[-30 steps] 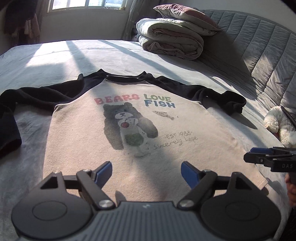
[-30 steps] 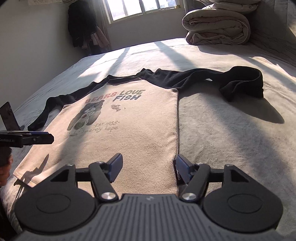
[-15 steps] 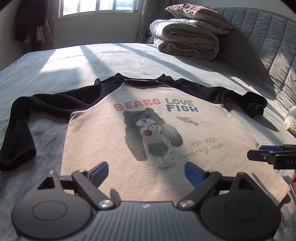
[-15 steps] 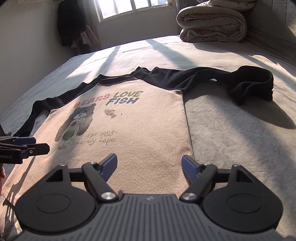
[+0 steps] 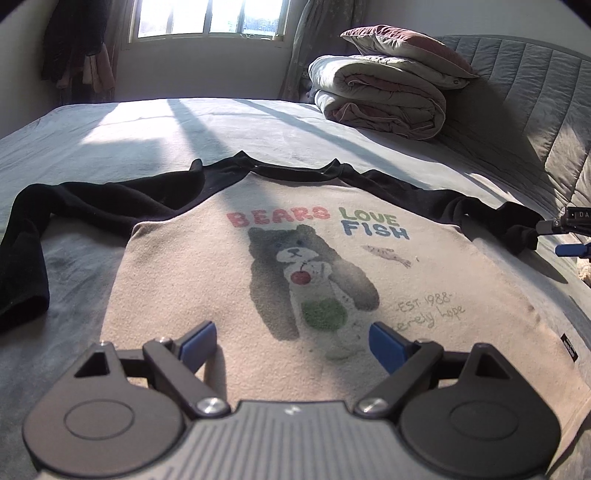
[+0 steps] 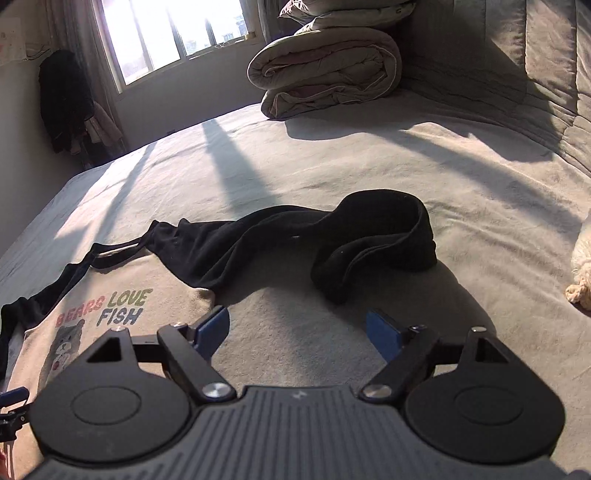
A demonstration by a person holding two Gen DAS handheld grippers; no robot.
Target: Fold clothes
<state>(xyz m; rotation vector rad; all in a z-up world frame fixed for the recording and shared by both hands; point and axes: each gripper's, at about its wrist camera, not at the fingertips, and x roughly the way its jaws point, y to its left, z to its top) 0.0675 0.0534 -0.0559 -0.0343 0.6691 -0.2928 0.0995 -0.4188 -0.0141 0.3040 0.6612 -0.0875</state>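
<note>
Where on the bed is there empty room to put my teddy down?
The big sunlit stretch of bed between the shirt's collar and the window is bare. So is the patch between the right black sleeve and the folded quilt. It is crowded where the shirt lies spread.

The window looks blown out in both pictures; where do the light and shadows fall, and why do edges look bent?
Left wrist view: the window glares white; sun stripes cross the bed, and the shirt lies mostly shaded. Right wrist view: same glare, and the black sleeve casts a long shadow. Both views bulge, fisheye-style.
</note>
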